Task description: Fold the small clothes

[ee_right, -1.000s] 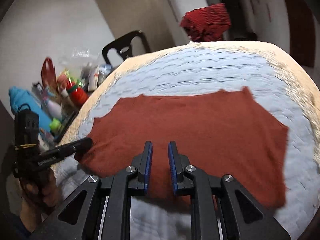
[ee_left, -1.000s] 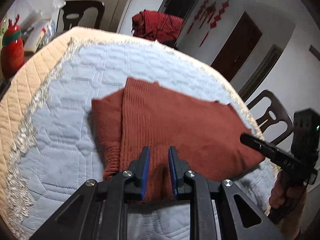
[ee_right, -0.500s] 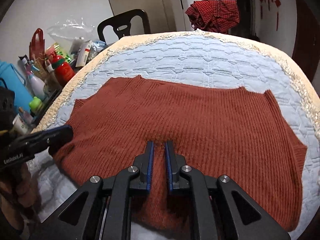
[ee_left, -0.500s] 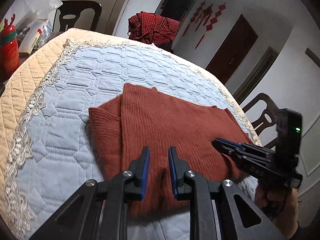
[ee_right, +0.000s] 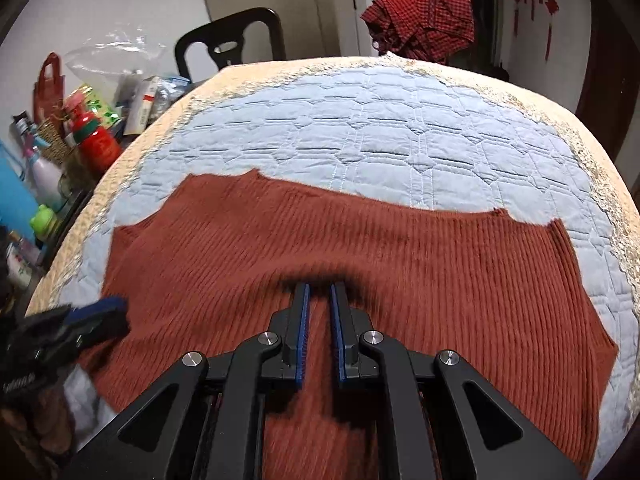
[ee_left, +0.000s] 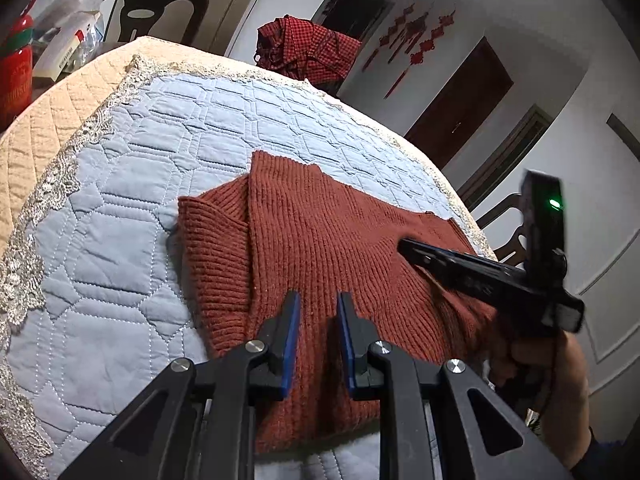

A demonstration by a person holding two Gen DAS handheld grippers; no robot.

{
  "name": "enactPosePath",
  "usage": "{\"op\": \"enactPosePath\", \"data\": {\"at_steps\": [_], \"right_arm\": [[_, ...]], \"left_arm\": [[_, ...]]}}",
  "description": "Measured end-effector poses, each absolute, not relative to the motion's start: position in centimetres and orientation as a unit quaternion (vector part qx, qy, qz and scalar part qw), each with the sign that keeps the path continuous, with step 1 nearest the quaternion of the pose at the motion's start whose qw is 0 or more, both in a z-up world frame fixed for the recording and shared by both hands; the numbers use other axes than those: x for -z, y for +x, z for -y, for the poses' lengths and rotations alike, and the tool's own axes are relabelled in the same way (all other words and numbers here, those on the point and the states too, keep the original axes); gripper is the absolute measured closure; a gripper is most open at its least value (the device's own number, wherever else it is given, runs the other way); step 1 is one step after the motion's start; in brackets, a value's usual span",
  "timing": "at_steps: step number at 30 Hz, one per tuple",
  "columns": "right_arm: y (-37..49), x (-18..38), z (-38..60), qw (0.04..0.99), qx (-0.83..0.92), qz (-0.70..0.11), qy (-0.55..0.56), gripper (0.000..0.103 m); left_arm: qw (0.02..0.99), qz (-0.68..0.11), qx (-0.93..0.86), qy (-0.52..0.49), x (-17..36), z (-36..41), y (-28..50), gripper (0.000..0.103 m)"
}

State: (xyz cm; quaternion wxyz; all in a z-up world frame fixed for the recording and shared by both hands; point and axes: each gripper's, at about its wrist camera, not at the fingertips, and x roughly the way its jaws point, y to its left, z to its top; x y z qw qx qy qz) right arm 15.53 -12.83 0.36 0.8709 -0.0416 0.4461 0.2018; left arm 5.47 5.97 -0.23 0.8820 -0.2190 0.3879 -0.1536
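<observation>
A rust-red knitted sweater [ee_left: 320,240] [ee_right: 360,248] lies spread flat on the blue quilted table cover [ee_left: 120,240] [ee_right: 360,140]. In the left wrist view one side part [ee_left: 212,260] shows beneath the main panel. My left gripper [ee_left: 317,308] [ee_right: 108,312] hovers over the sweater's near edge. A narrow gap stands between its blue pads, and nothing is in it. My right gripper [ee_right: 319,288] [ee_left: 404,246] has its jaws almost together, tips down on the middle of the sweater. I see no cloth pinched between them.
A red plaid cloth [ee_left: 308,52] [ee_right: 420,28] hangs beyond the table's far edge. Black chairs [ee_right: 228,40] [ee_left: 508,220] stand around the table. Bottles, boxes and bags [ee_right: 80,120] crowd a surface by its left side. A hand [ee_left: 552,364] holds the right gripper.
The right gripper's jaws have narrowed, and it has moved in over the sweater and down until its tips rest on the knit. The left gripper has stayed about where it was.
</observation>
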Motion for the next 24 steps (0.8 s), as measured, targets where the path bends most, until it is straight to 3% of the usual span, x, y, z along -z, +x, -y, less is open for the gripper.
{"op": "enactPosePath", "data": {"at_steps": [12,19,24], "right_arm": [[19.7,-1.0,12.5,0.867,-0.181,-0.464,-0.025,0.095],[12.7,-3.6,13.8,0.878,-0.227,-0.420,-0.028,0.094],[8.3,-2.0,13.9,0.872,-0.242,-0.424,-0.050,0.094]], "left_arm": [[0.878,-0.386,0.162,-0.232,0.5,-6.3,5.4,0.082],[0.881,-0.387,0.156,-0.222,0.3,-6.0,5.5,0.082],[0.883,-0.386,0.154,-0.217,0.3,-5.7,5.6,0.082]]}}
